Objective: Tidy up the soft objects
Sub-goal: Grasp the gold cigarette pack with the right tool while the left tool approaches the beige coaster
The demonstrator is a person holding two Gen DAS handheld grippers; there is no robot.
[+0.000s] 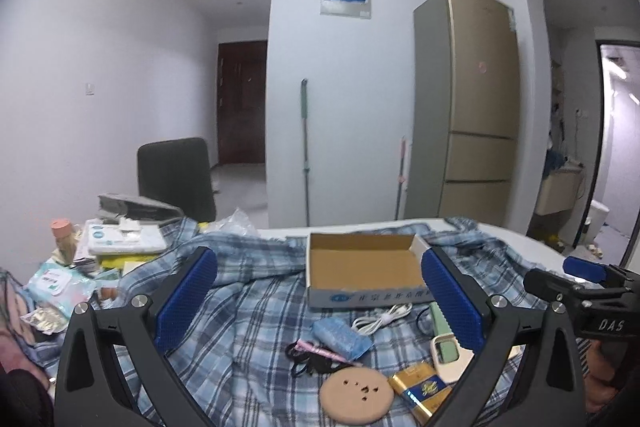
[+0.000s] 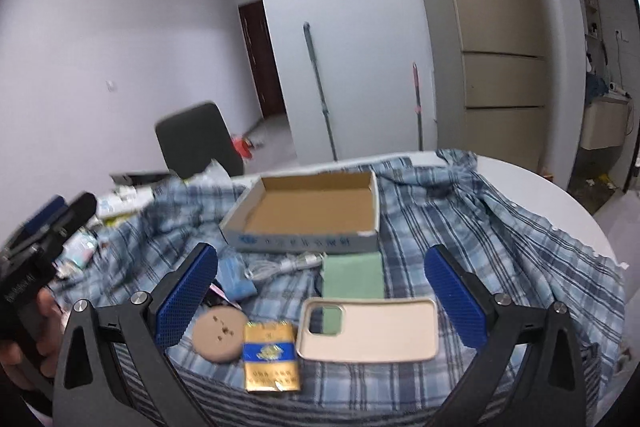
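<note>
An open, empty cardboard box (image 1: 362, 267) (image 2: 316, 211) sits on a blue plaid shirt (image 1: 248, 307) (image 2: 460, 211) spread over the table. In front of it lie a blue soft pouch (image 1: 340, 335) (image 2: 236, 277), a white cable (image 1: 382, 319) (image 2: 284, 263), a green cloth (image 2: 353, 275), a beige phone case (image 2: 370, 330) (image 1: 448, 357), a round tan puff (image 1: 355, 397) (image 2: 219, 335), a gold-blue packet (image 2: 272, 357) (image 1: 420, 389) and black hair ties (image 1: 308, 359). My left gripper (image 1: 320, 301) is open above these. My right gripper (image 2: 322, 301) is open over the phone case.
At the left are wet-wipe packs (image 1: 54, 281), a white pack (image 1: 124, 237), a jar (image 1: 64, 237) and a dark chair (image 1: 176, 179). The white round table's edge (image 2: 560, 195) curves at the right. A fridge (image 1: 468, 107) and mop (image 1: 305, 147) stand behind.
</note>
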